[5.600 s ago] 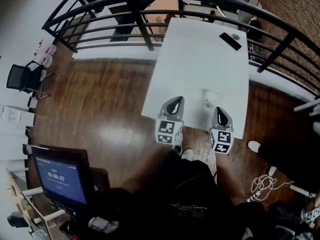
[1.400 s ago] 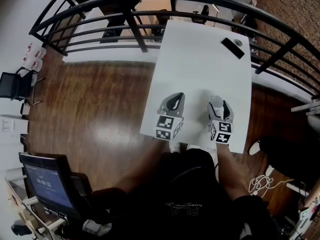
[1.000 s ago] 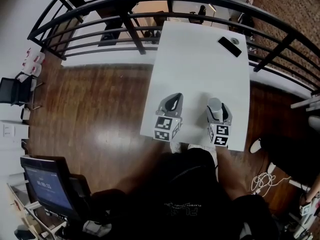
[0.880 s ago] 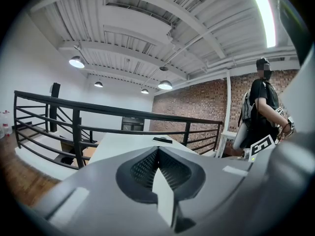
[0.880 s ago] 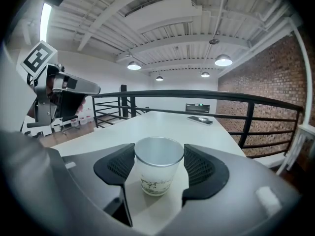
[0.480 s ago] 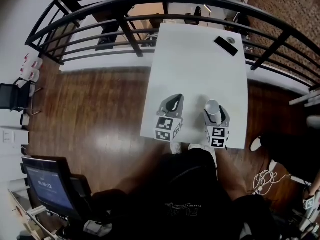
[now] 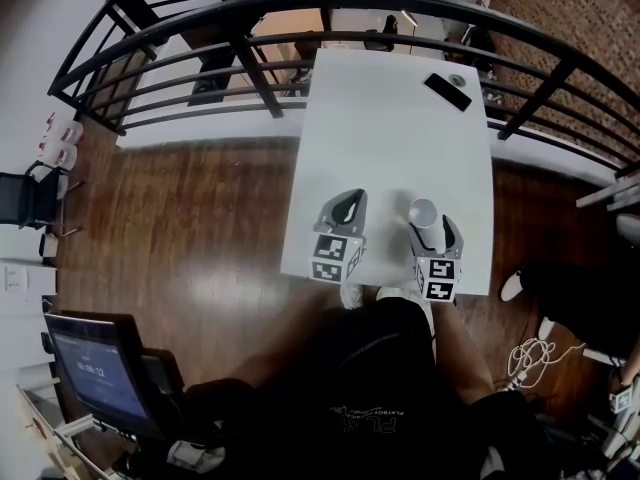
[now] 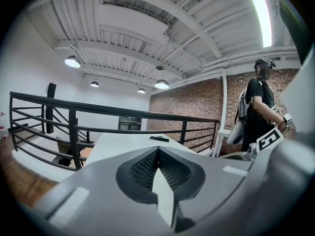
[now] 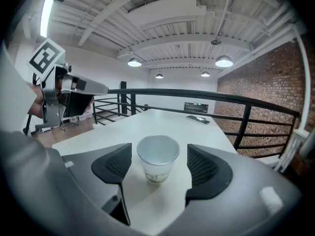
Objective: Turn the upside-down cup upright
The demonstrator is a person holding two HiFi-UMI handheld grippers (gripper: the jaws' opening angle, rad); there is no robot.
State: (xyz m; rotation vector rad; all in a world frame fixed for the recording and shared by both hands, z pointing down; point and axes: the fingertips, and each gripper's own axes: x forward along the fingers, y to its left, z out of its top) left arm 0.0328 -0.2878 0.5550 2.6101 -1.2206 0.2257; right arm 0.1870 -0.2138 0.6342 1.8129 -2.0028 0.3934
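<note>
The cup point(image 9: 158, 157), a thin, tapering, translucent white beaker, stands mouth up on the smooth matte white desk point(image 7: 400, 118); the right claw point(image 9: 158, 167) is released around it, jaws opening, ribbed black pads point(image 9: 117, 165) clear of its wall; the left claw point(image 8: 158, 156), at the cup's 9 o'clock, is clenched on nothing; black tube railing point(image 7: 300, 28) curves past at 12 o'clock; glossy wood floor point(image 7: 190, 218); rough brick wall point(image 7: 580, 28) at 2 o'clock.

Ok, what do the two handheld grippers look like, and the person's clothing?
Both the left gripper and right gripper have smooth grey shells, black mesh-textured pads and a white cube bearing black square markers; no cables. The right's jaws are opening, a white disposable cup between them. The person wears a black top.
</note>
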